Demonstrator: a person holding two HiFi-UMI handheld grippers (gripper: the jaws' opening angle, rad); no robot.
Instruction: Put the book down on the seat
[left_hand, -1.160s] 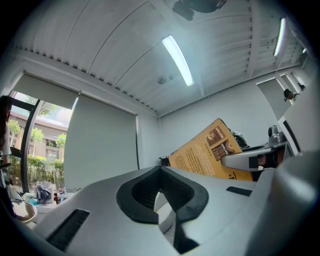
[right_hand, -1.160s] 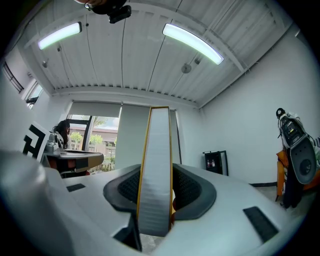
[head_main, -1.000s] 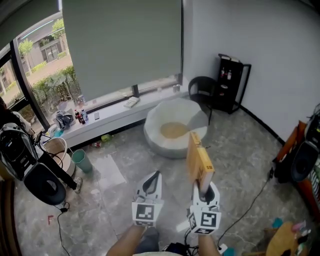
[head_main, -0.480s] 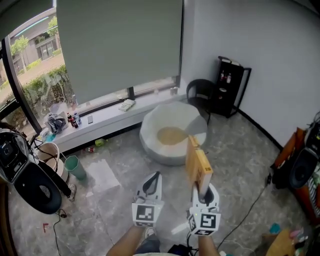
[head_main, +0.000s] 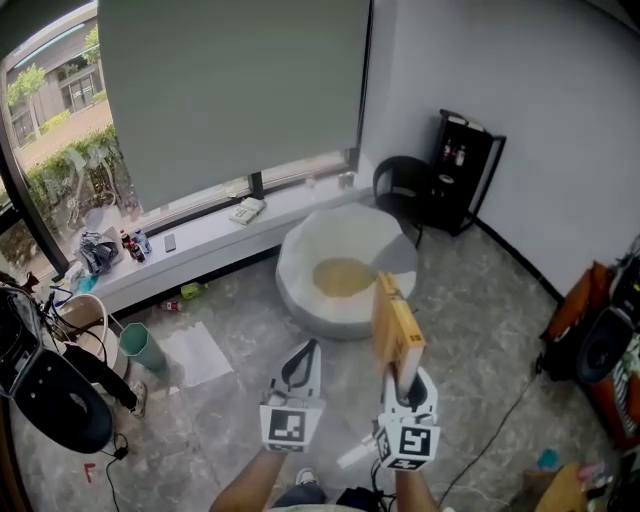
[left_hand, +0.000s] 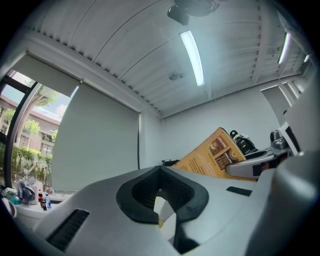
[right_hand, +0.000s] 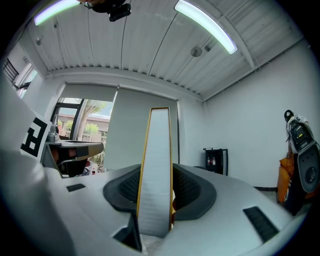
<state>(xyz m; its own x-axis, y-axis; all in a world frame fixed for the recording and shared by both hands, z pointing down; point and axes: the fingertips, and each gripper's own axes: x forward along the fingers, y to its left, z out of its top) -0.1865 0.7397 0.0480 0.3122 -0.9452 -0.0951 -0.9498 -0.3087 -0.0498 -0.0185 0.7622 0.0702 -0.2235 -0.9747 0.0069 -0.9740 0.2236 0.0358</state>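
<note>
Plainly, the right gripper has the work: its jaws stand partly apart and are clamped on the lower end of the book. The book stands on end, its long side rising out of the jaws and tipping a little forward. In the right gripper view the pale page edge fills the gap between the pads, upright at 12 o'clock.

The left gripper hangs just beside it at 9 o'clock. Its jaws are drawn together with nothing between them, and it does not touch the book.

The likely seat is the round white cushion with a yellowish hollow in the middle. It sits on the floor ahead, at about 11 o'clock from the right gripper and well apart from it. A black chair stands further off at 12 o'clock, against the window ledge; which of the two is meant I can only guess, but the cushion is nearer.

So the book has not reached a seat. The cushion lies forward and lower, slightly nearer the left gripper's side. To lie flat there, the upright book would need tipping forward so that a cover faces down.
</note>
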